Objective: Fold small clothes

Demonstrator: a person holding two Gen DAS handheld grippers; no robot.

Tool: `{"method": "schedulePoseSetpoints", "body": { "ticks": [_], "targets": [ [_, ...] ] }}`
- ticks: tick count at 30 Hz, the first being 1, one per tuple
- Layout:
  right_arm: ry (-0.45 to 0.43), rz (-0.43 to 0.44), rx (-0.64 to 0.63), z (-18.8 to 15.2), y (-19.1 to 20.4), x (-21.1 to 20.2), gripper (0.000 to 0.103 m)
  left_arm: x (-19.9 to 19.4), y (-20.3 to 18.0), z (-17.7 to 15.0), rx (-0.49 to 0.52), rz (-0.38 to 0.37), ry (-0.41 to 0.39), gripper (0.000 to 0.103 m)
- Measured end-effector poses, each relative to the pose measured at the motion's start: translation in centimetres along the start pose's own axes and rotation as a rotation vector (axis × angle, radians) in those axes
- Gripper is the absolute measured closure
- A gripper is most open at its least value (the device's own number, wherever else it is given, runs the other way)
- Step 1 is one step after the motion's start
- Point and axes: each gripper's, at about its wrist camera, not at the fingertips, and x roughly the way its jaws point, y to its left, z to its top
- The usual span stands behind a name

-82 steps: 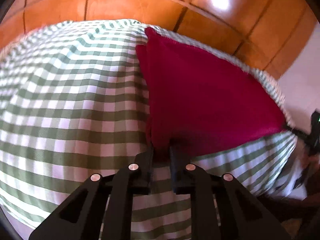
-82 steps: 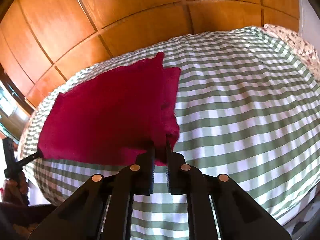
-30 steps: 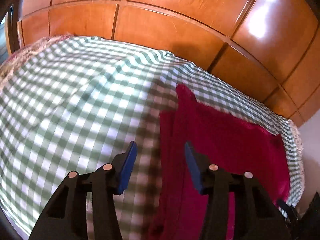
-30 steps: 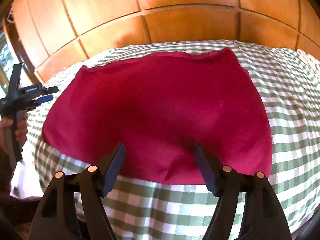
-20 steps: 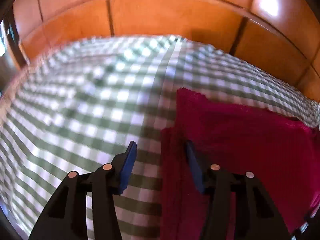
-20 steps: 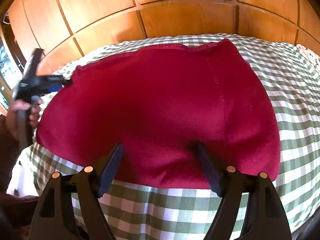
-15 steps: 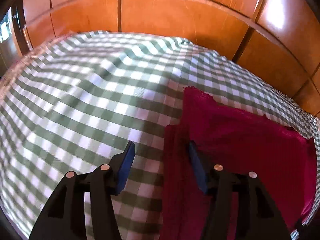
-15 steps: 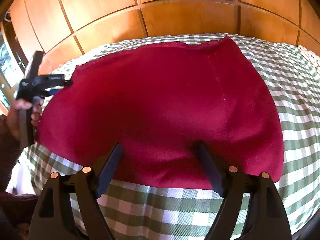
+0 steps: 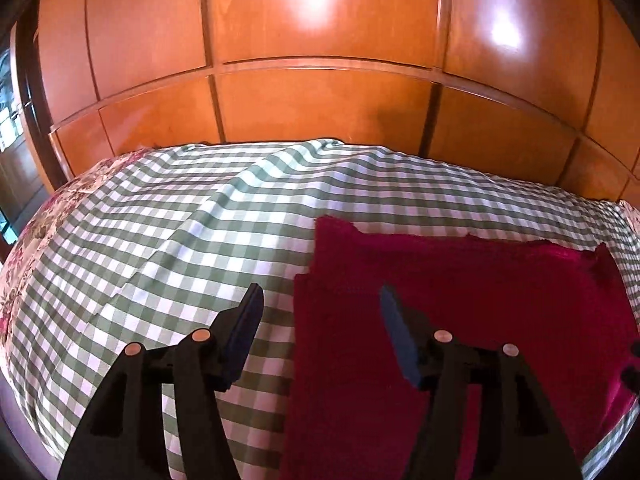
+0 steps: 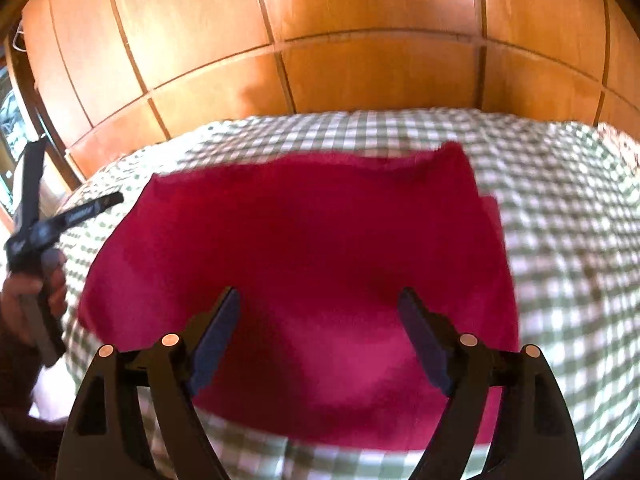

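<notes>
A dark red folded garment lies flat on the green-and-white checked bedspread. In the left wrist view my left gripper is open and empty, above the garment's left edge. In the right wrist view the garment fills the middle, and my right gripper is open and empty above its near part. The left gripper, held in a hand, also shows at the left edge of the right wrist view.
An orange wood panelled wall runs behind the bed. A floral cover shows at the bed's left edge, and also at the right edge in the right wrist view. A window is at the far left.
Both grippers let go of the garment and opened. Since then both have lifted and drawn back, so more of the wall and bed shows. The garment stays flat.
</notes>
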Motion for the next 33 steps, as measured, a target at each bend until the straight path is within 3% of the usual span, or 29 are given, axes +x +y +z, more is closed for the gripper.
{"method": "schedulePoseSetpoints", "body": {
  "ticks": [10, 20, 24, 29, 33],
  "targets": [
    [0.082, -0.05, 0.002, 5.9, -3.1, 6.0, 0.023, 0.5, -1.2, -0.2, 0.038, -0.001, 0.011, 0.04],
    [0.17, -0.195, -0.017, 8.7, -6.0, 12.2, 0.025, 2.5, -2.0, 0.2, 0.064, 0.003, 0.031, 0.04],
    [0.177, -0.197, 0.028, 9.6, -7.0, 13.9, 0.024, 4.2, -2.0, -0.2, 0.06, 0.011, 0.074, 0.04],
    [0.164, -0.149, 0.221, 10.2, -10.3, 14.8, 0.022, 6.1, -1.4, -1.2, 0.011, 0.006, 0.116, 0.032],
    [0.172, -0.179, 0.189, 10.6, -9.7, 14.5, 0.022, 5.7, -1.1, -1.2, -0.005, 0.002, 0.111, 0.031]
  ]
}}
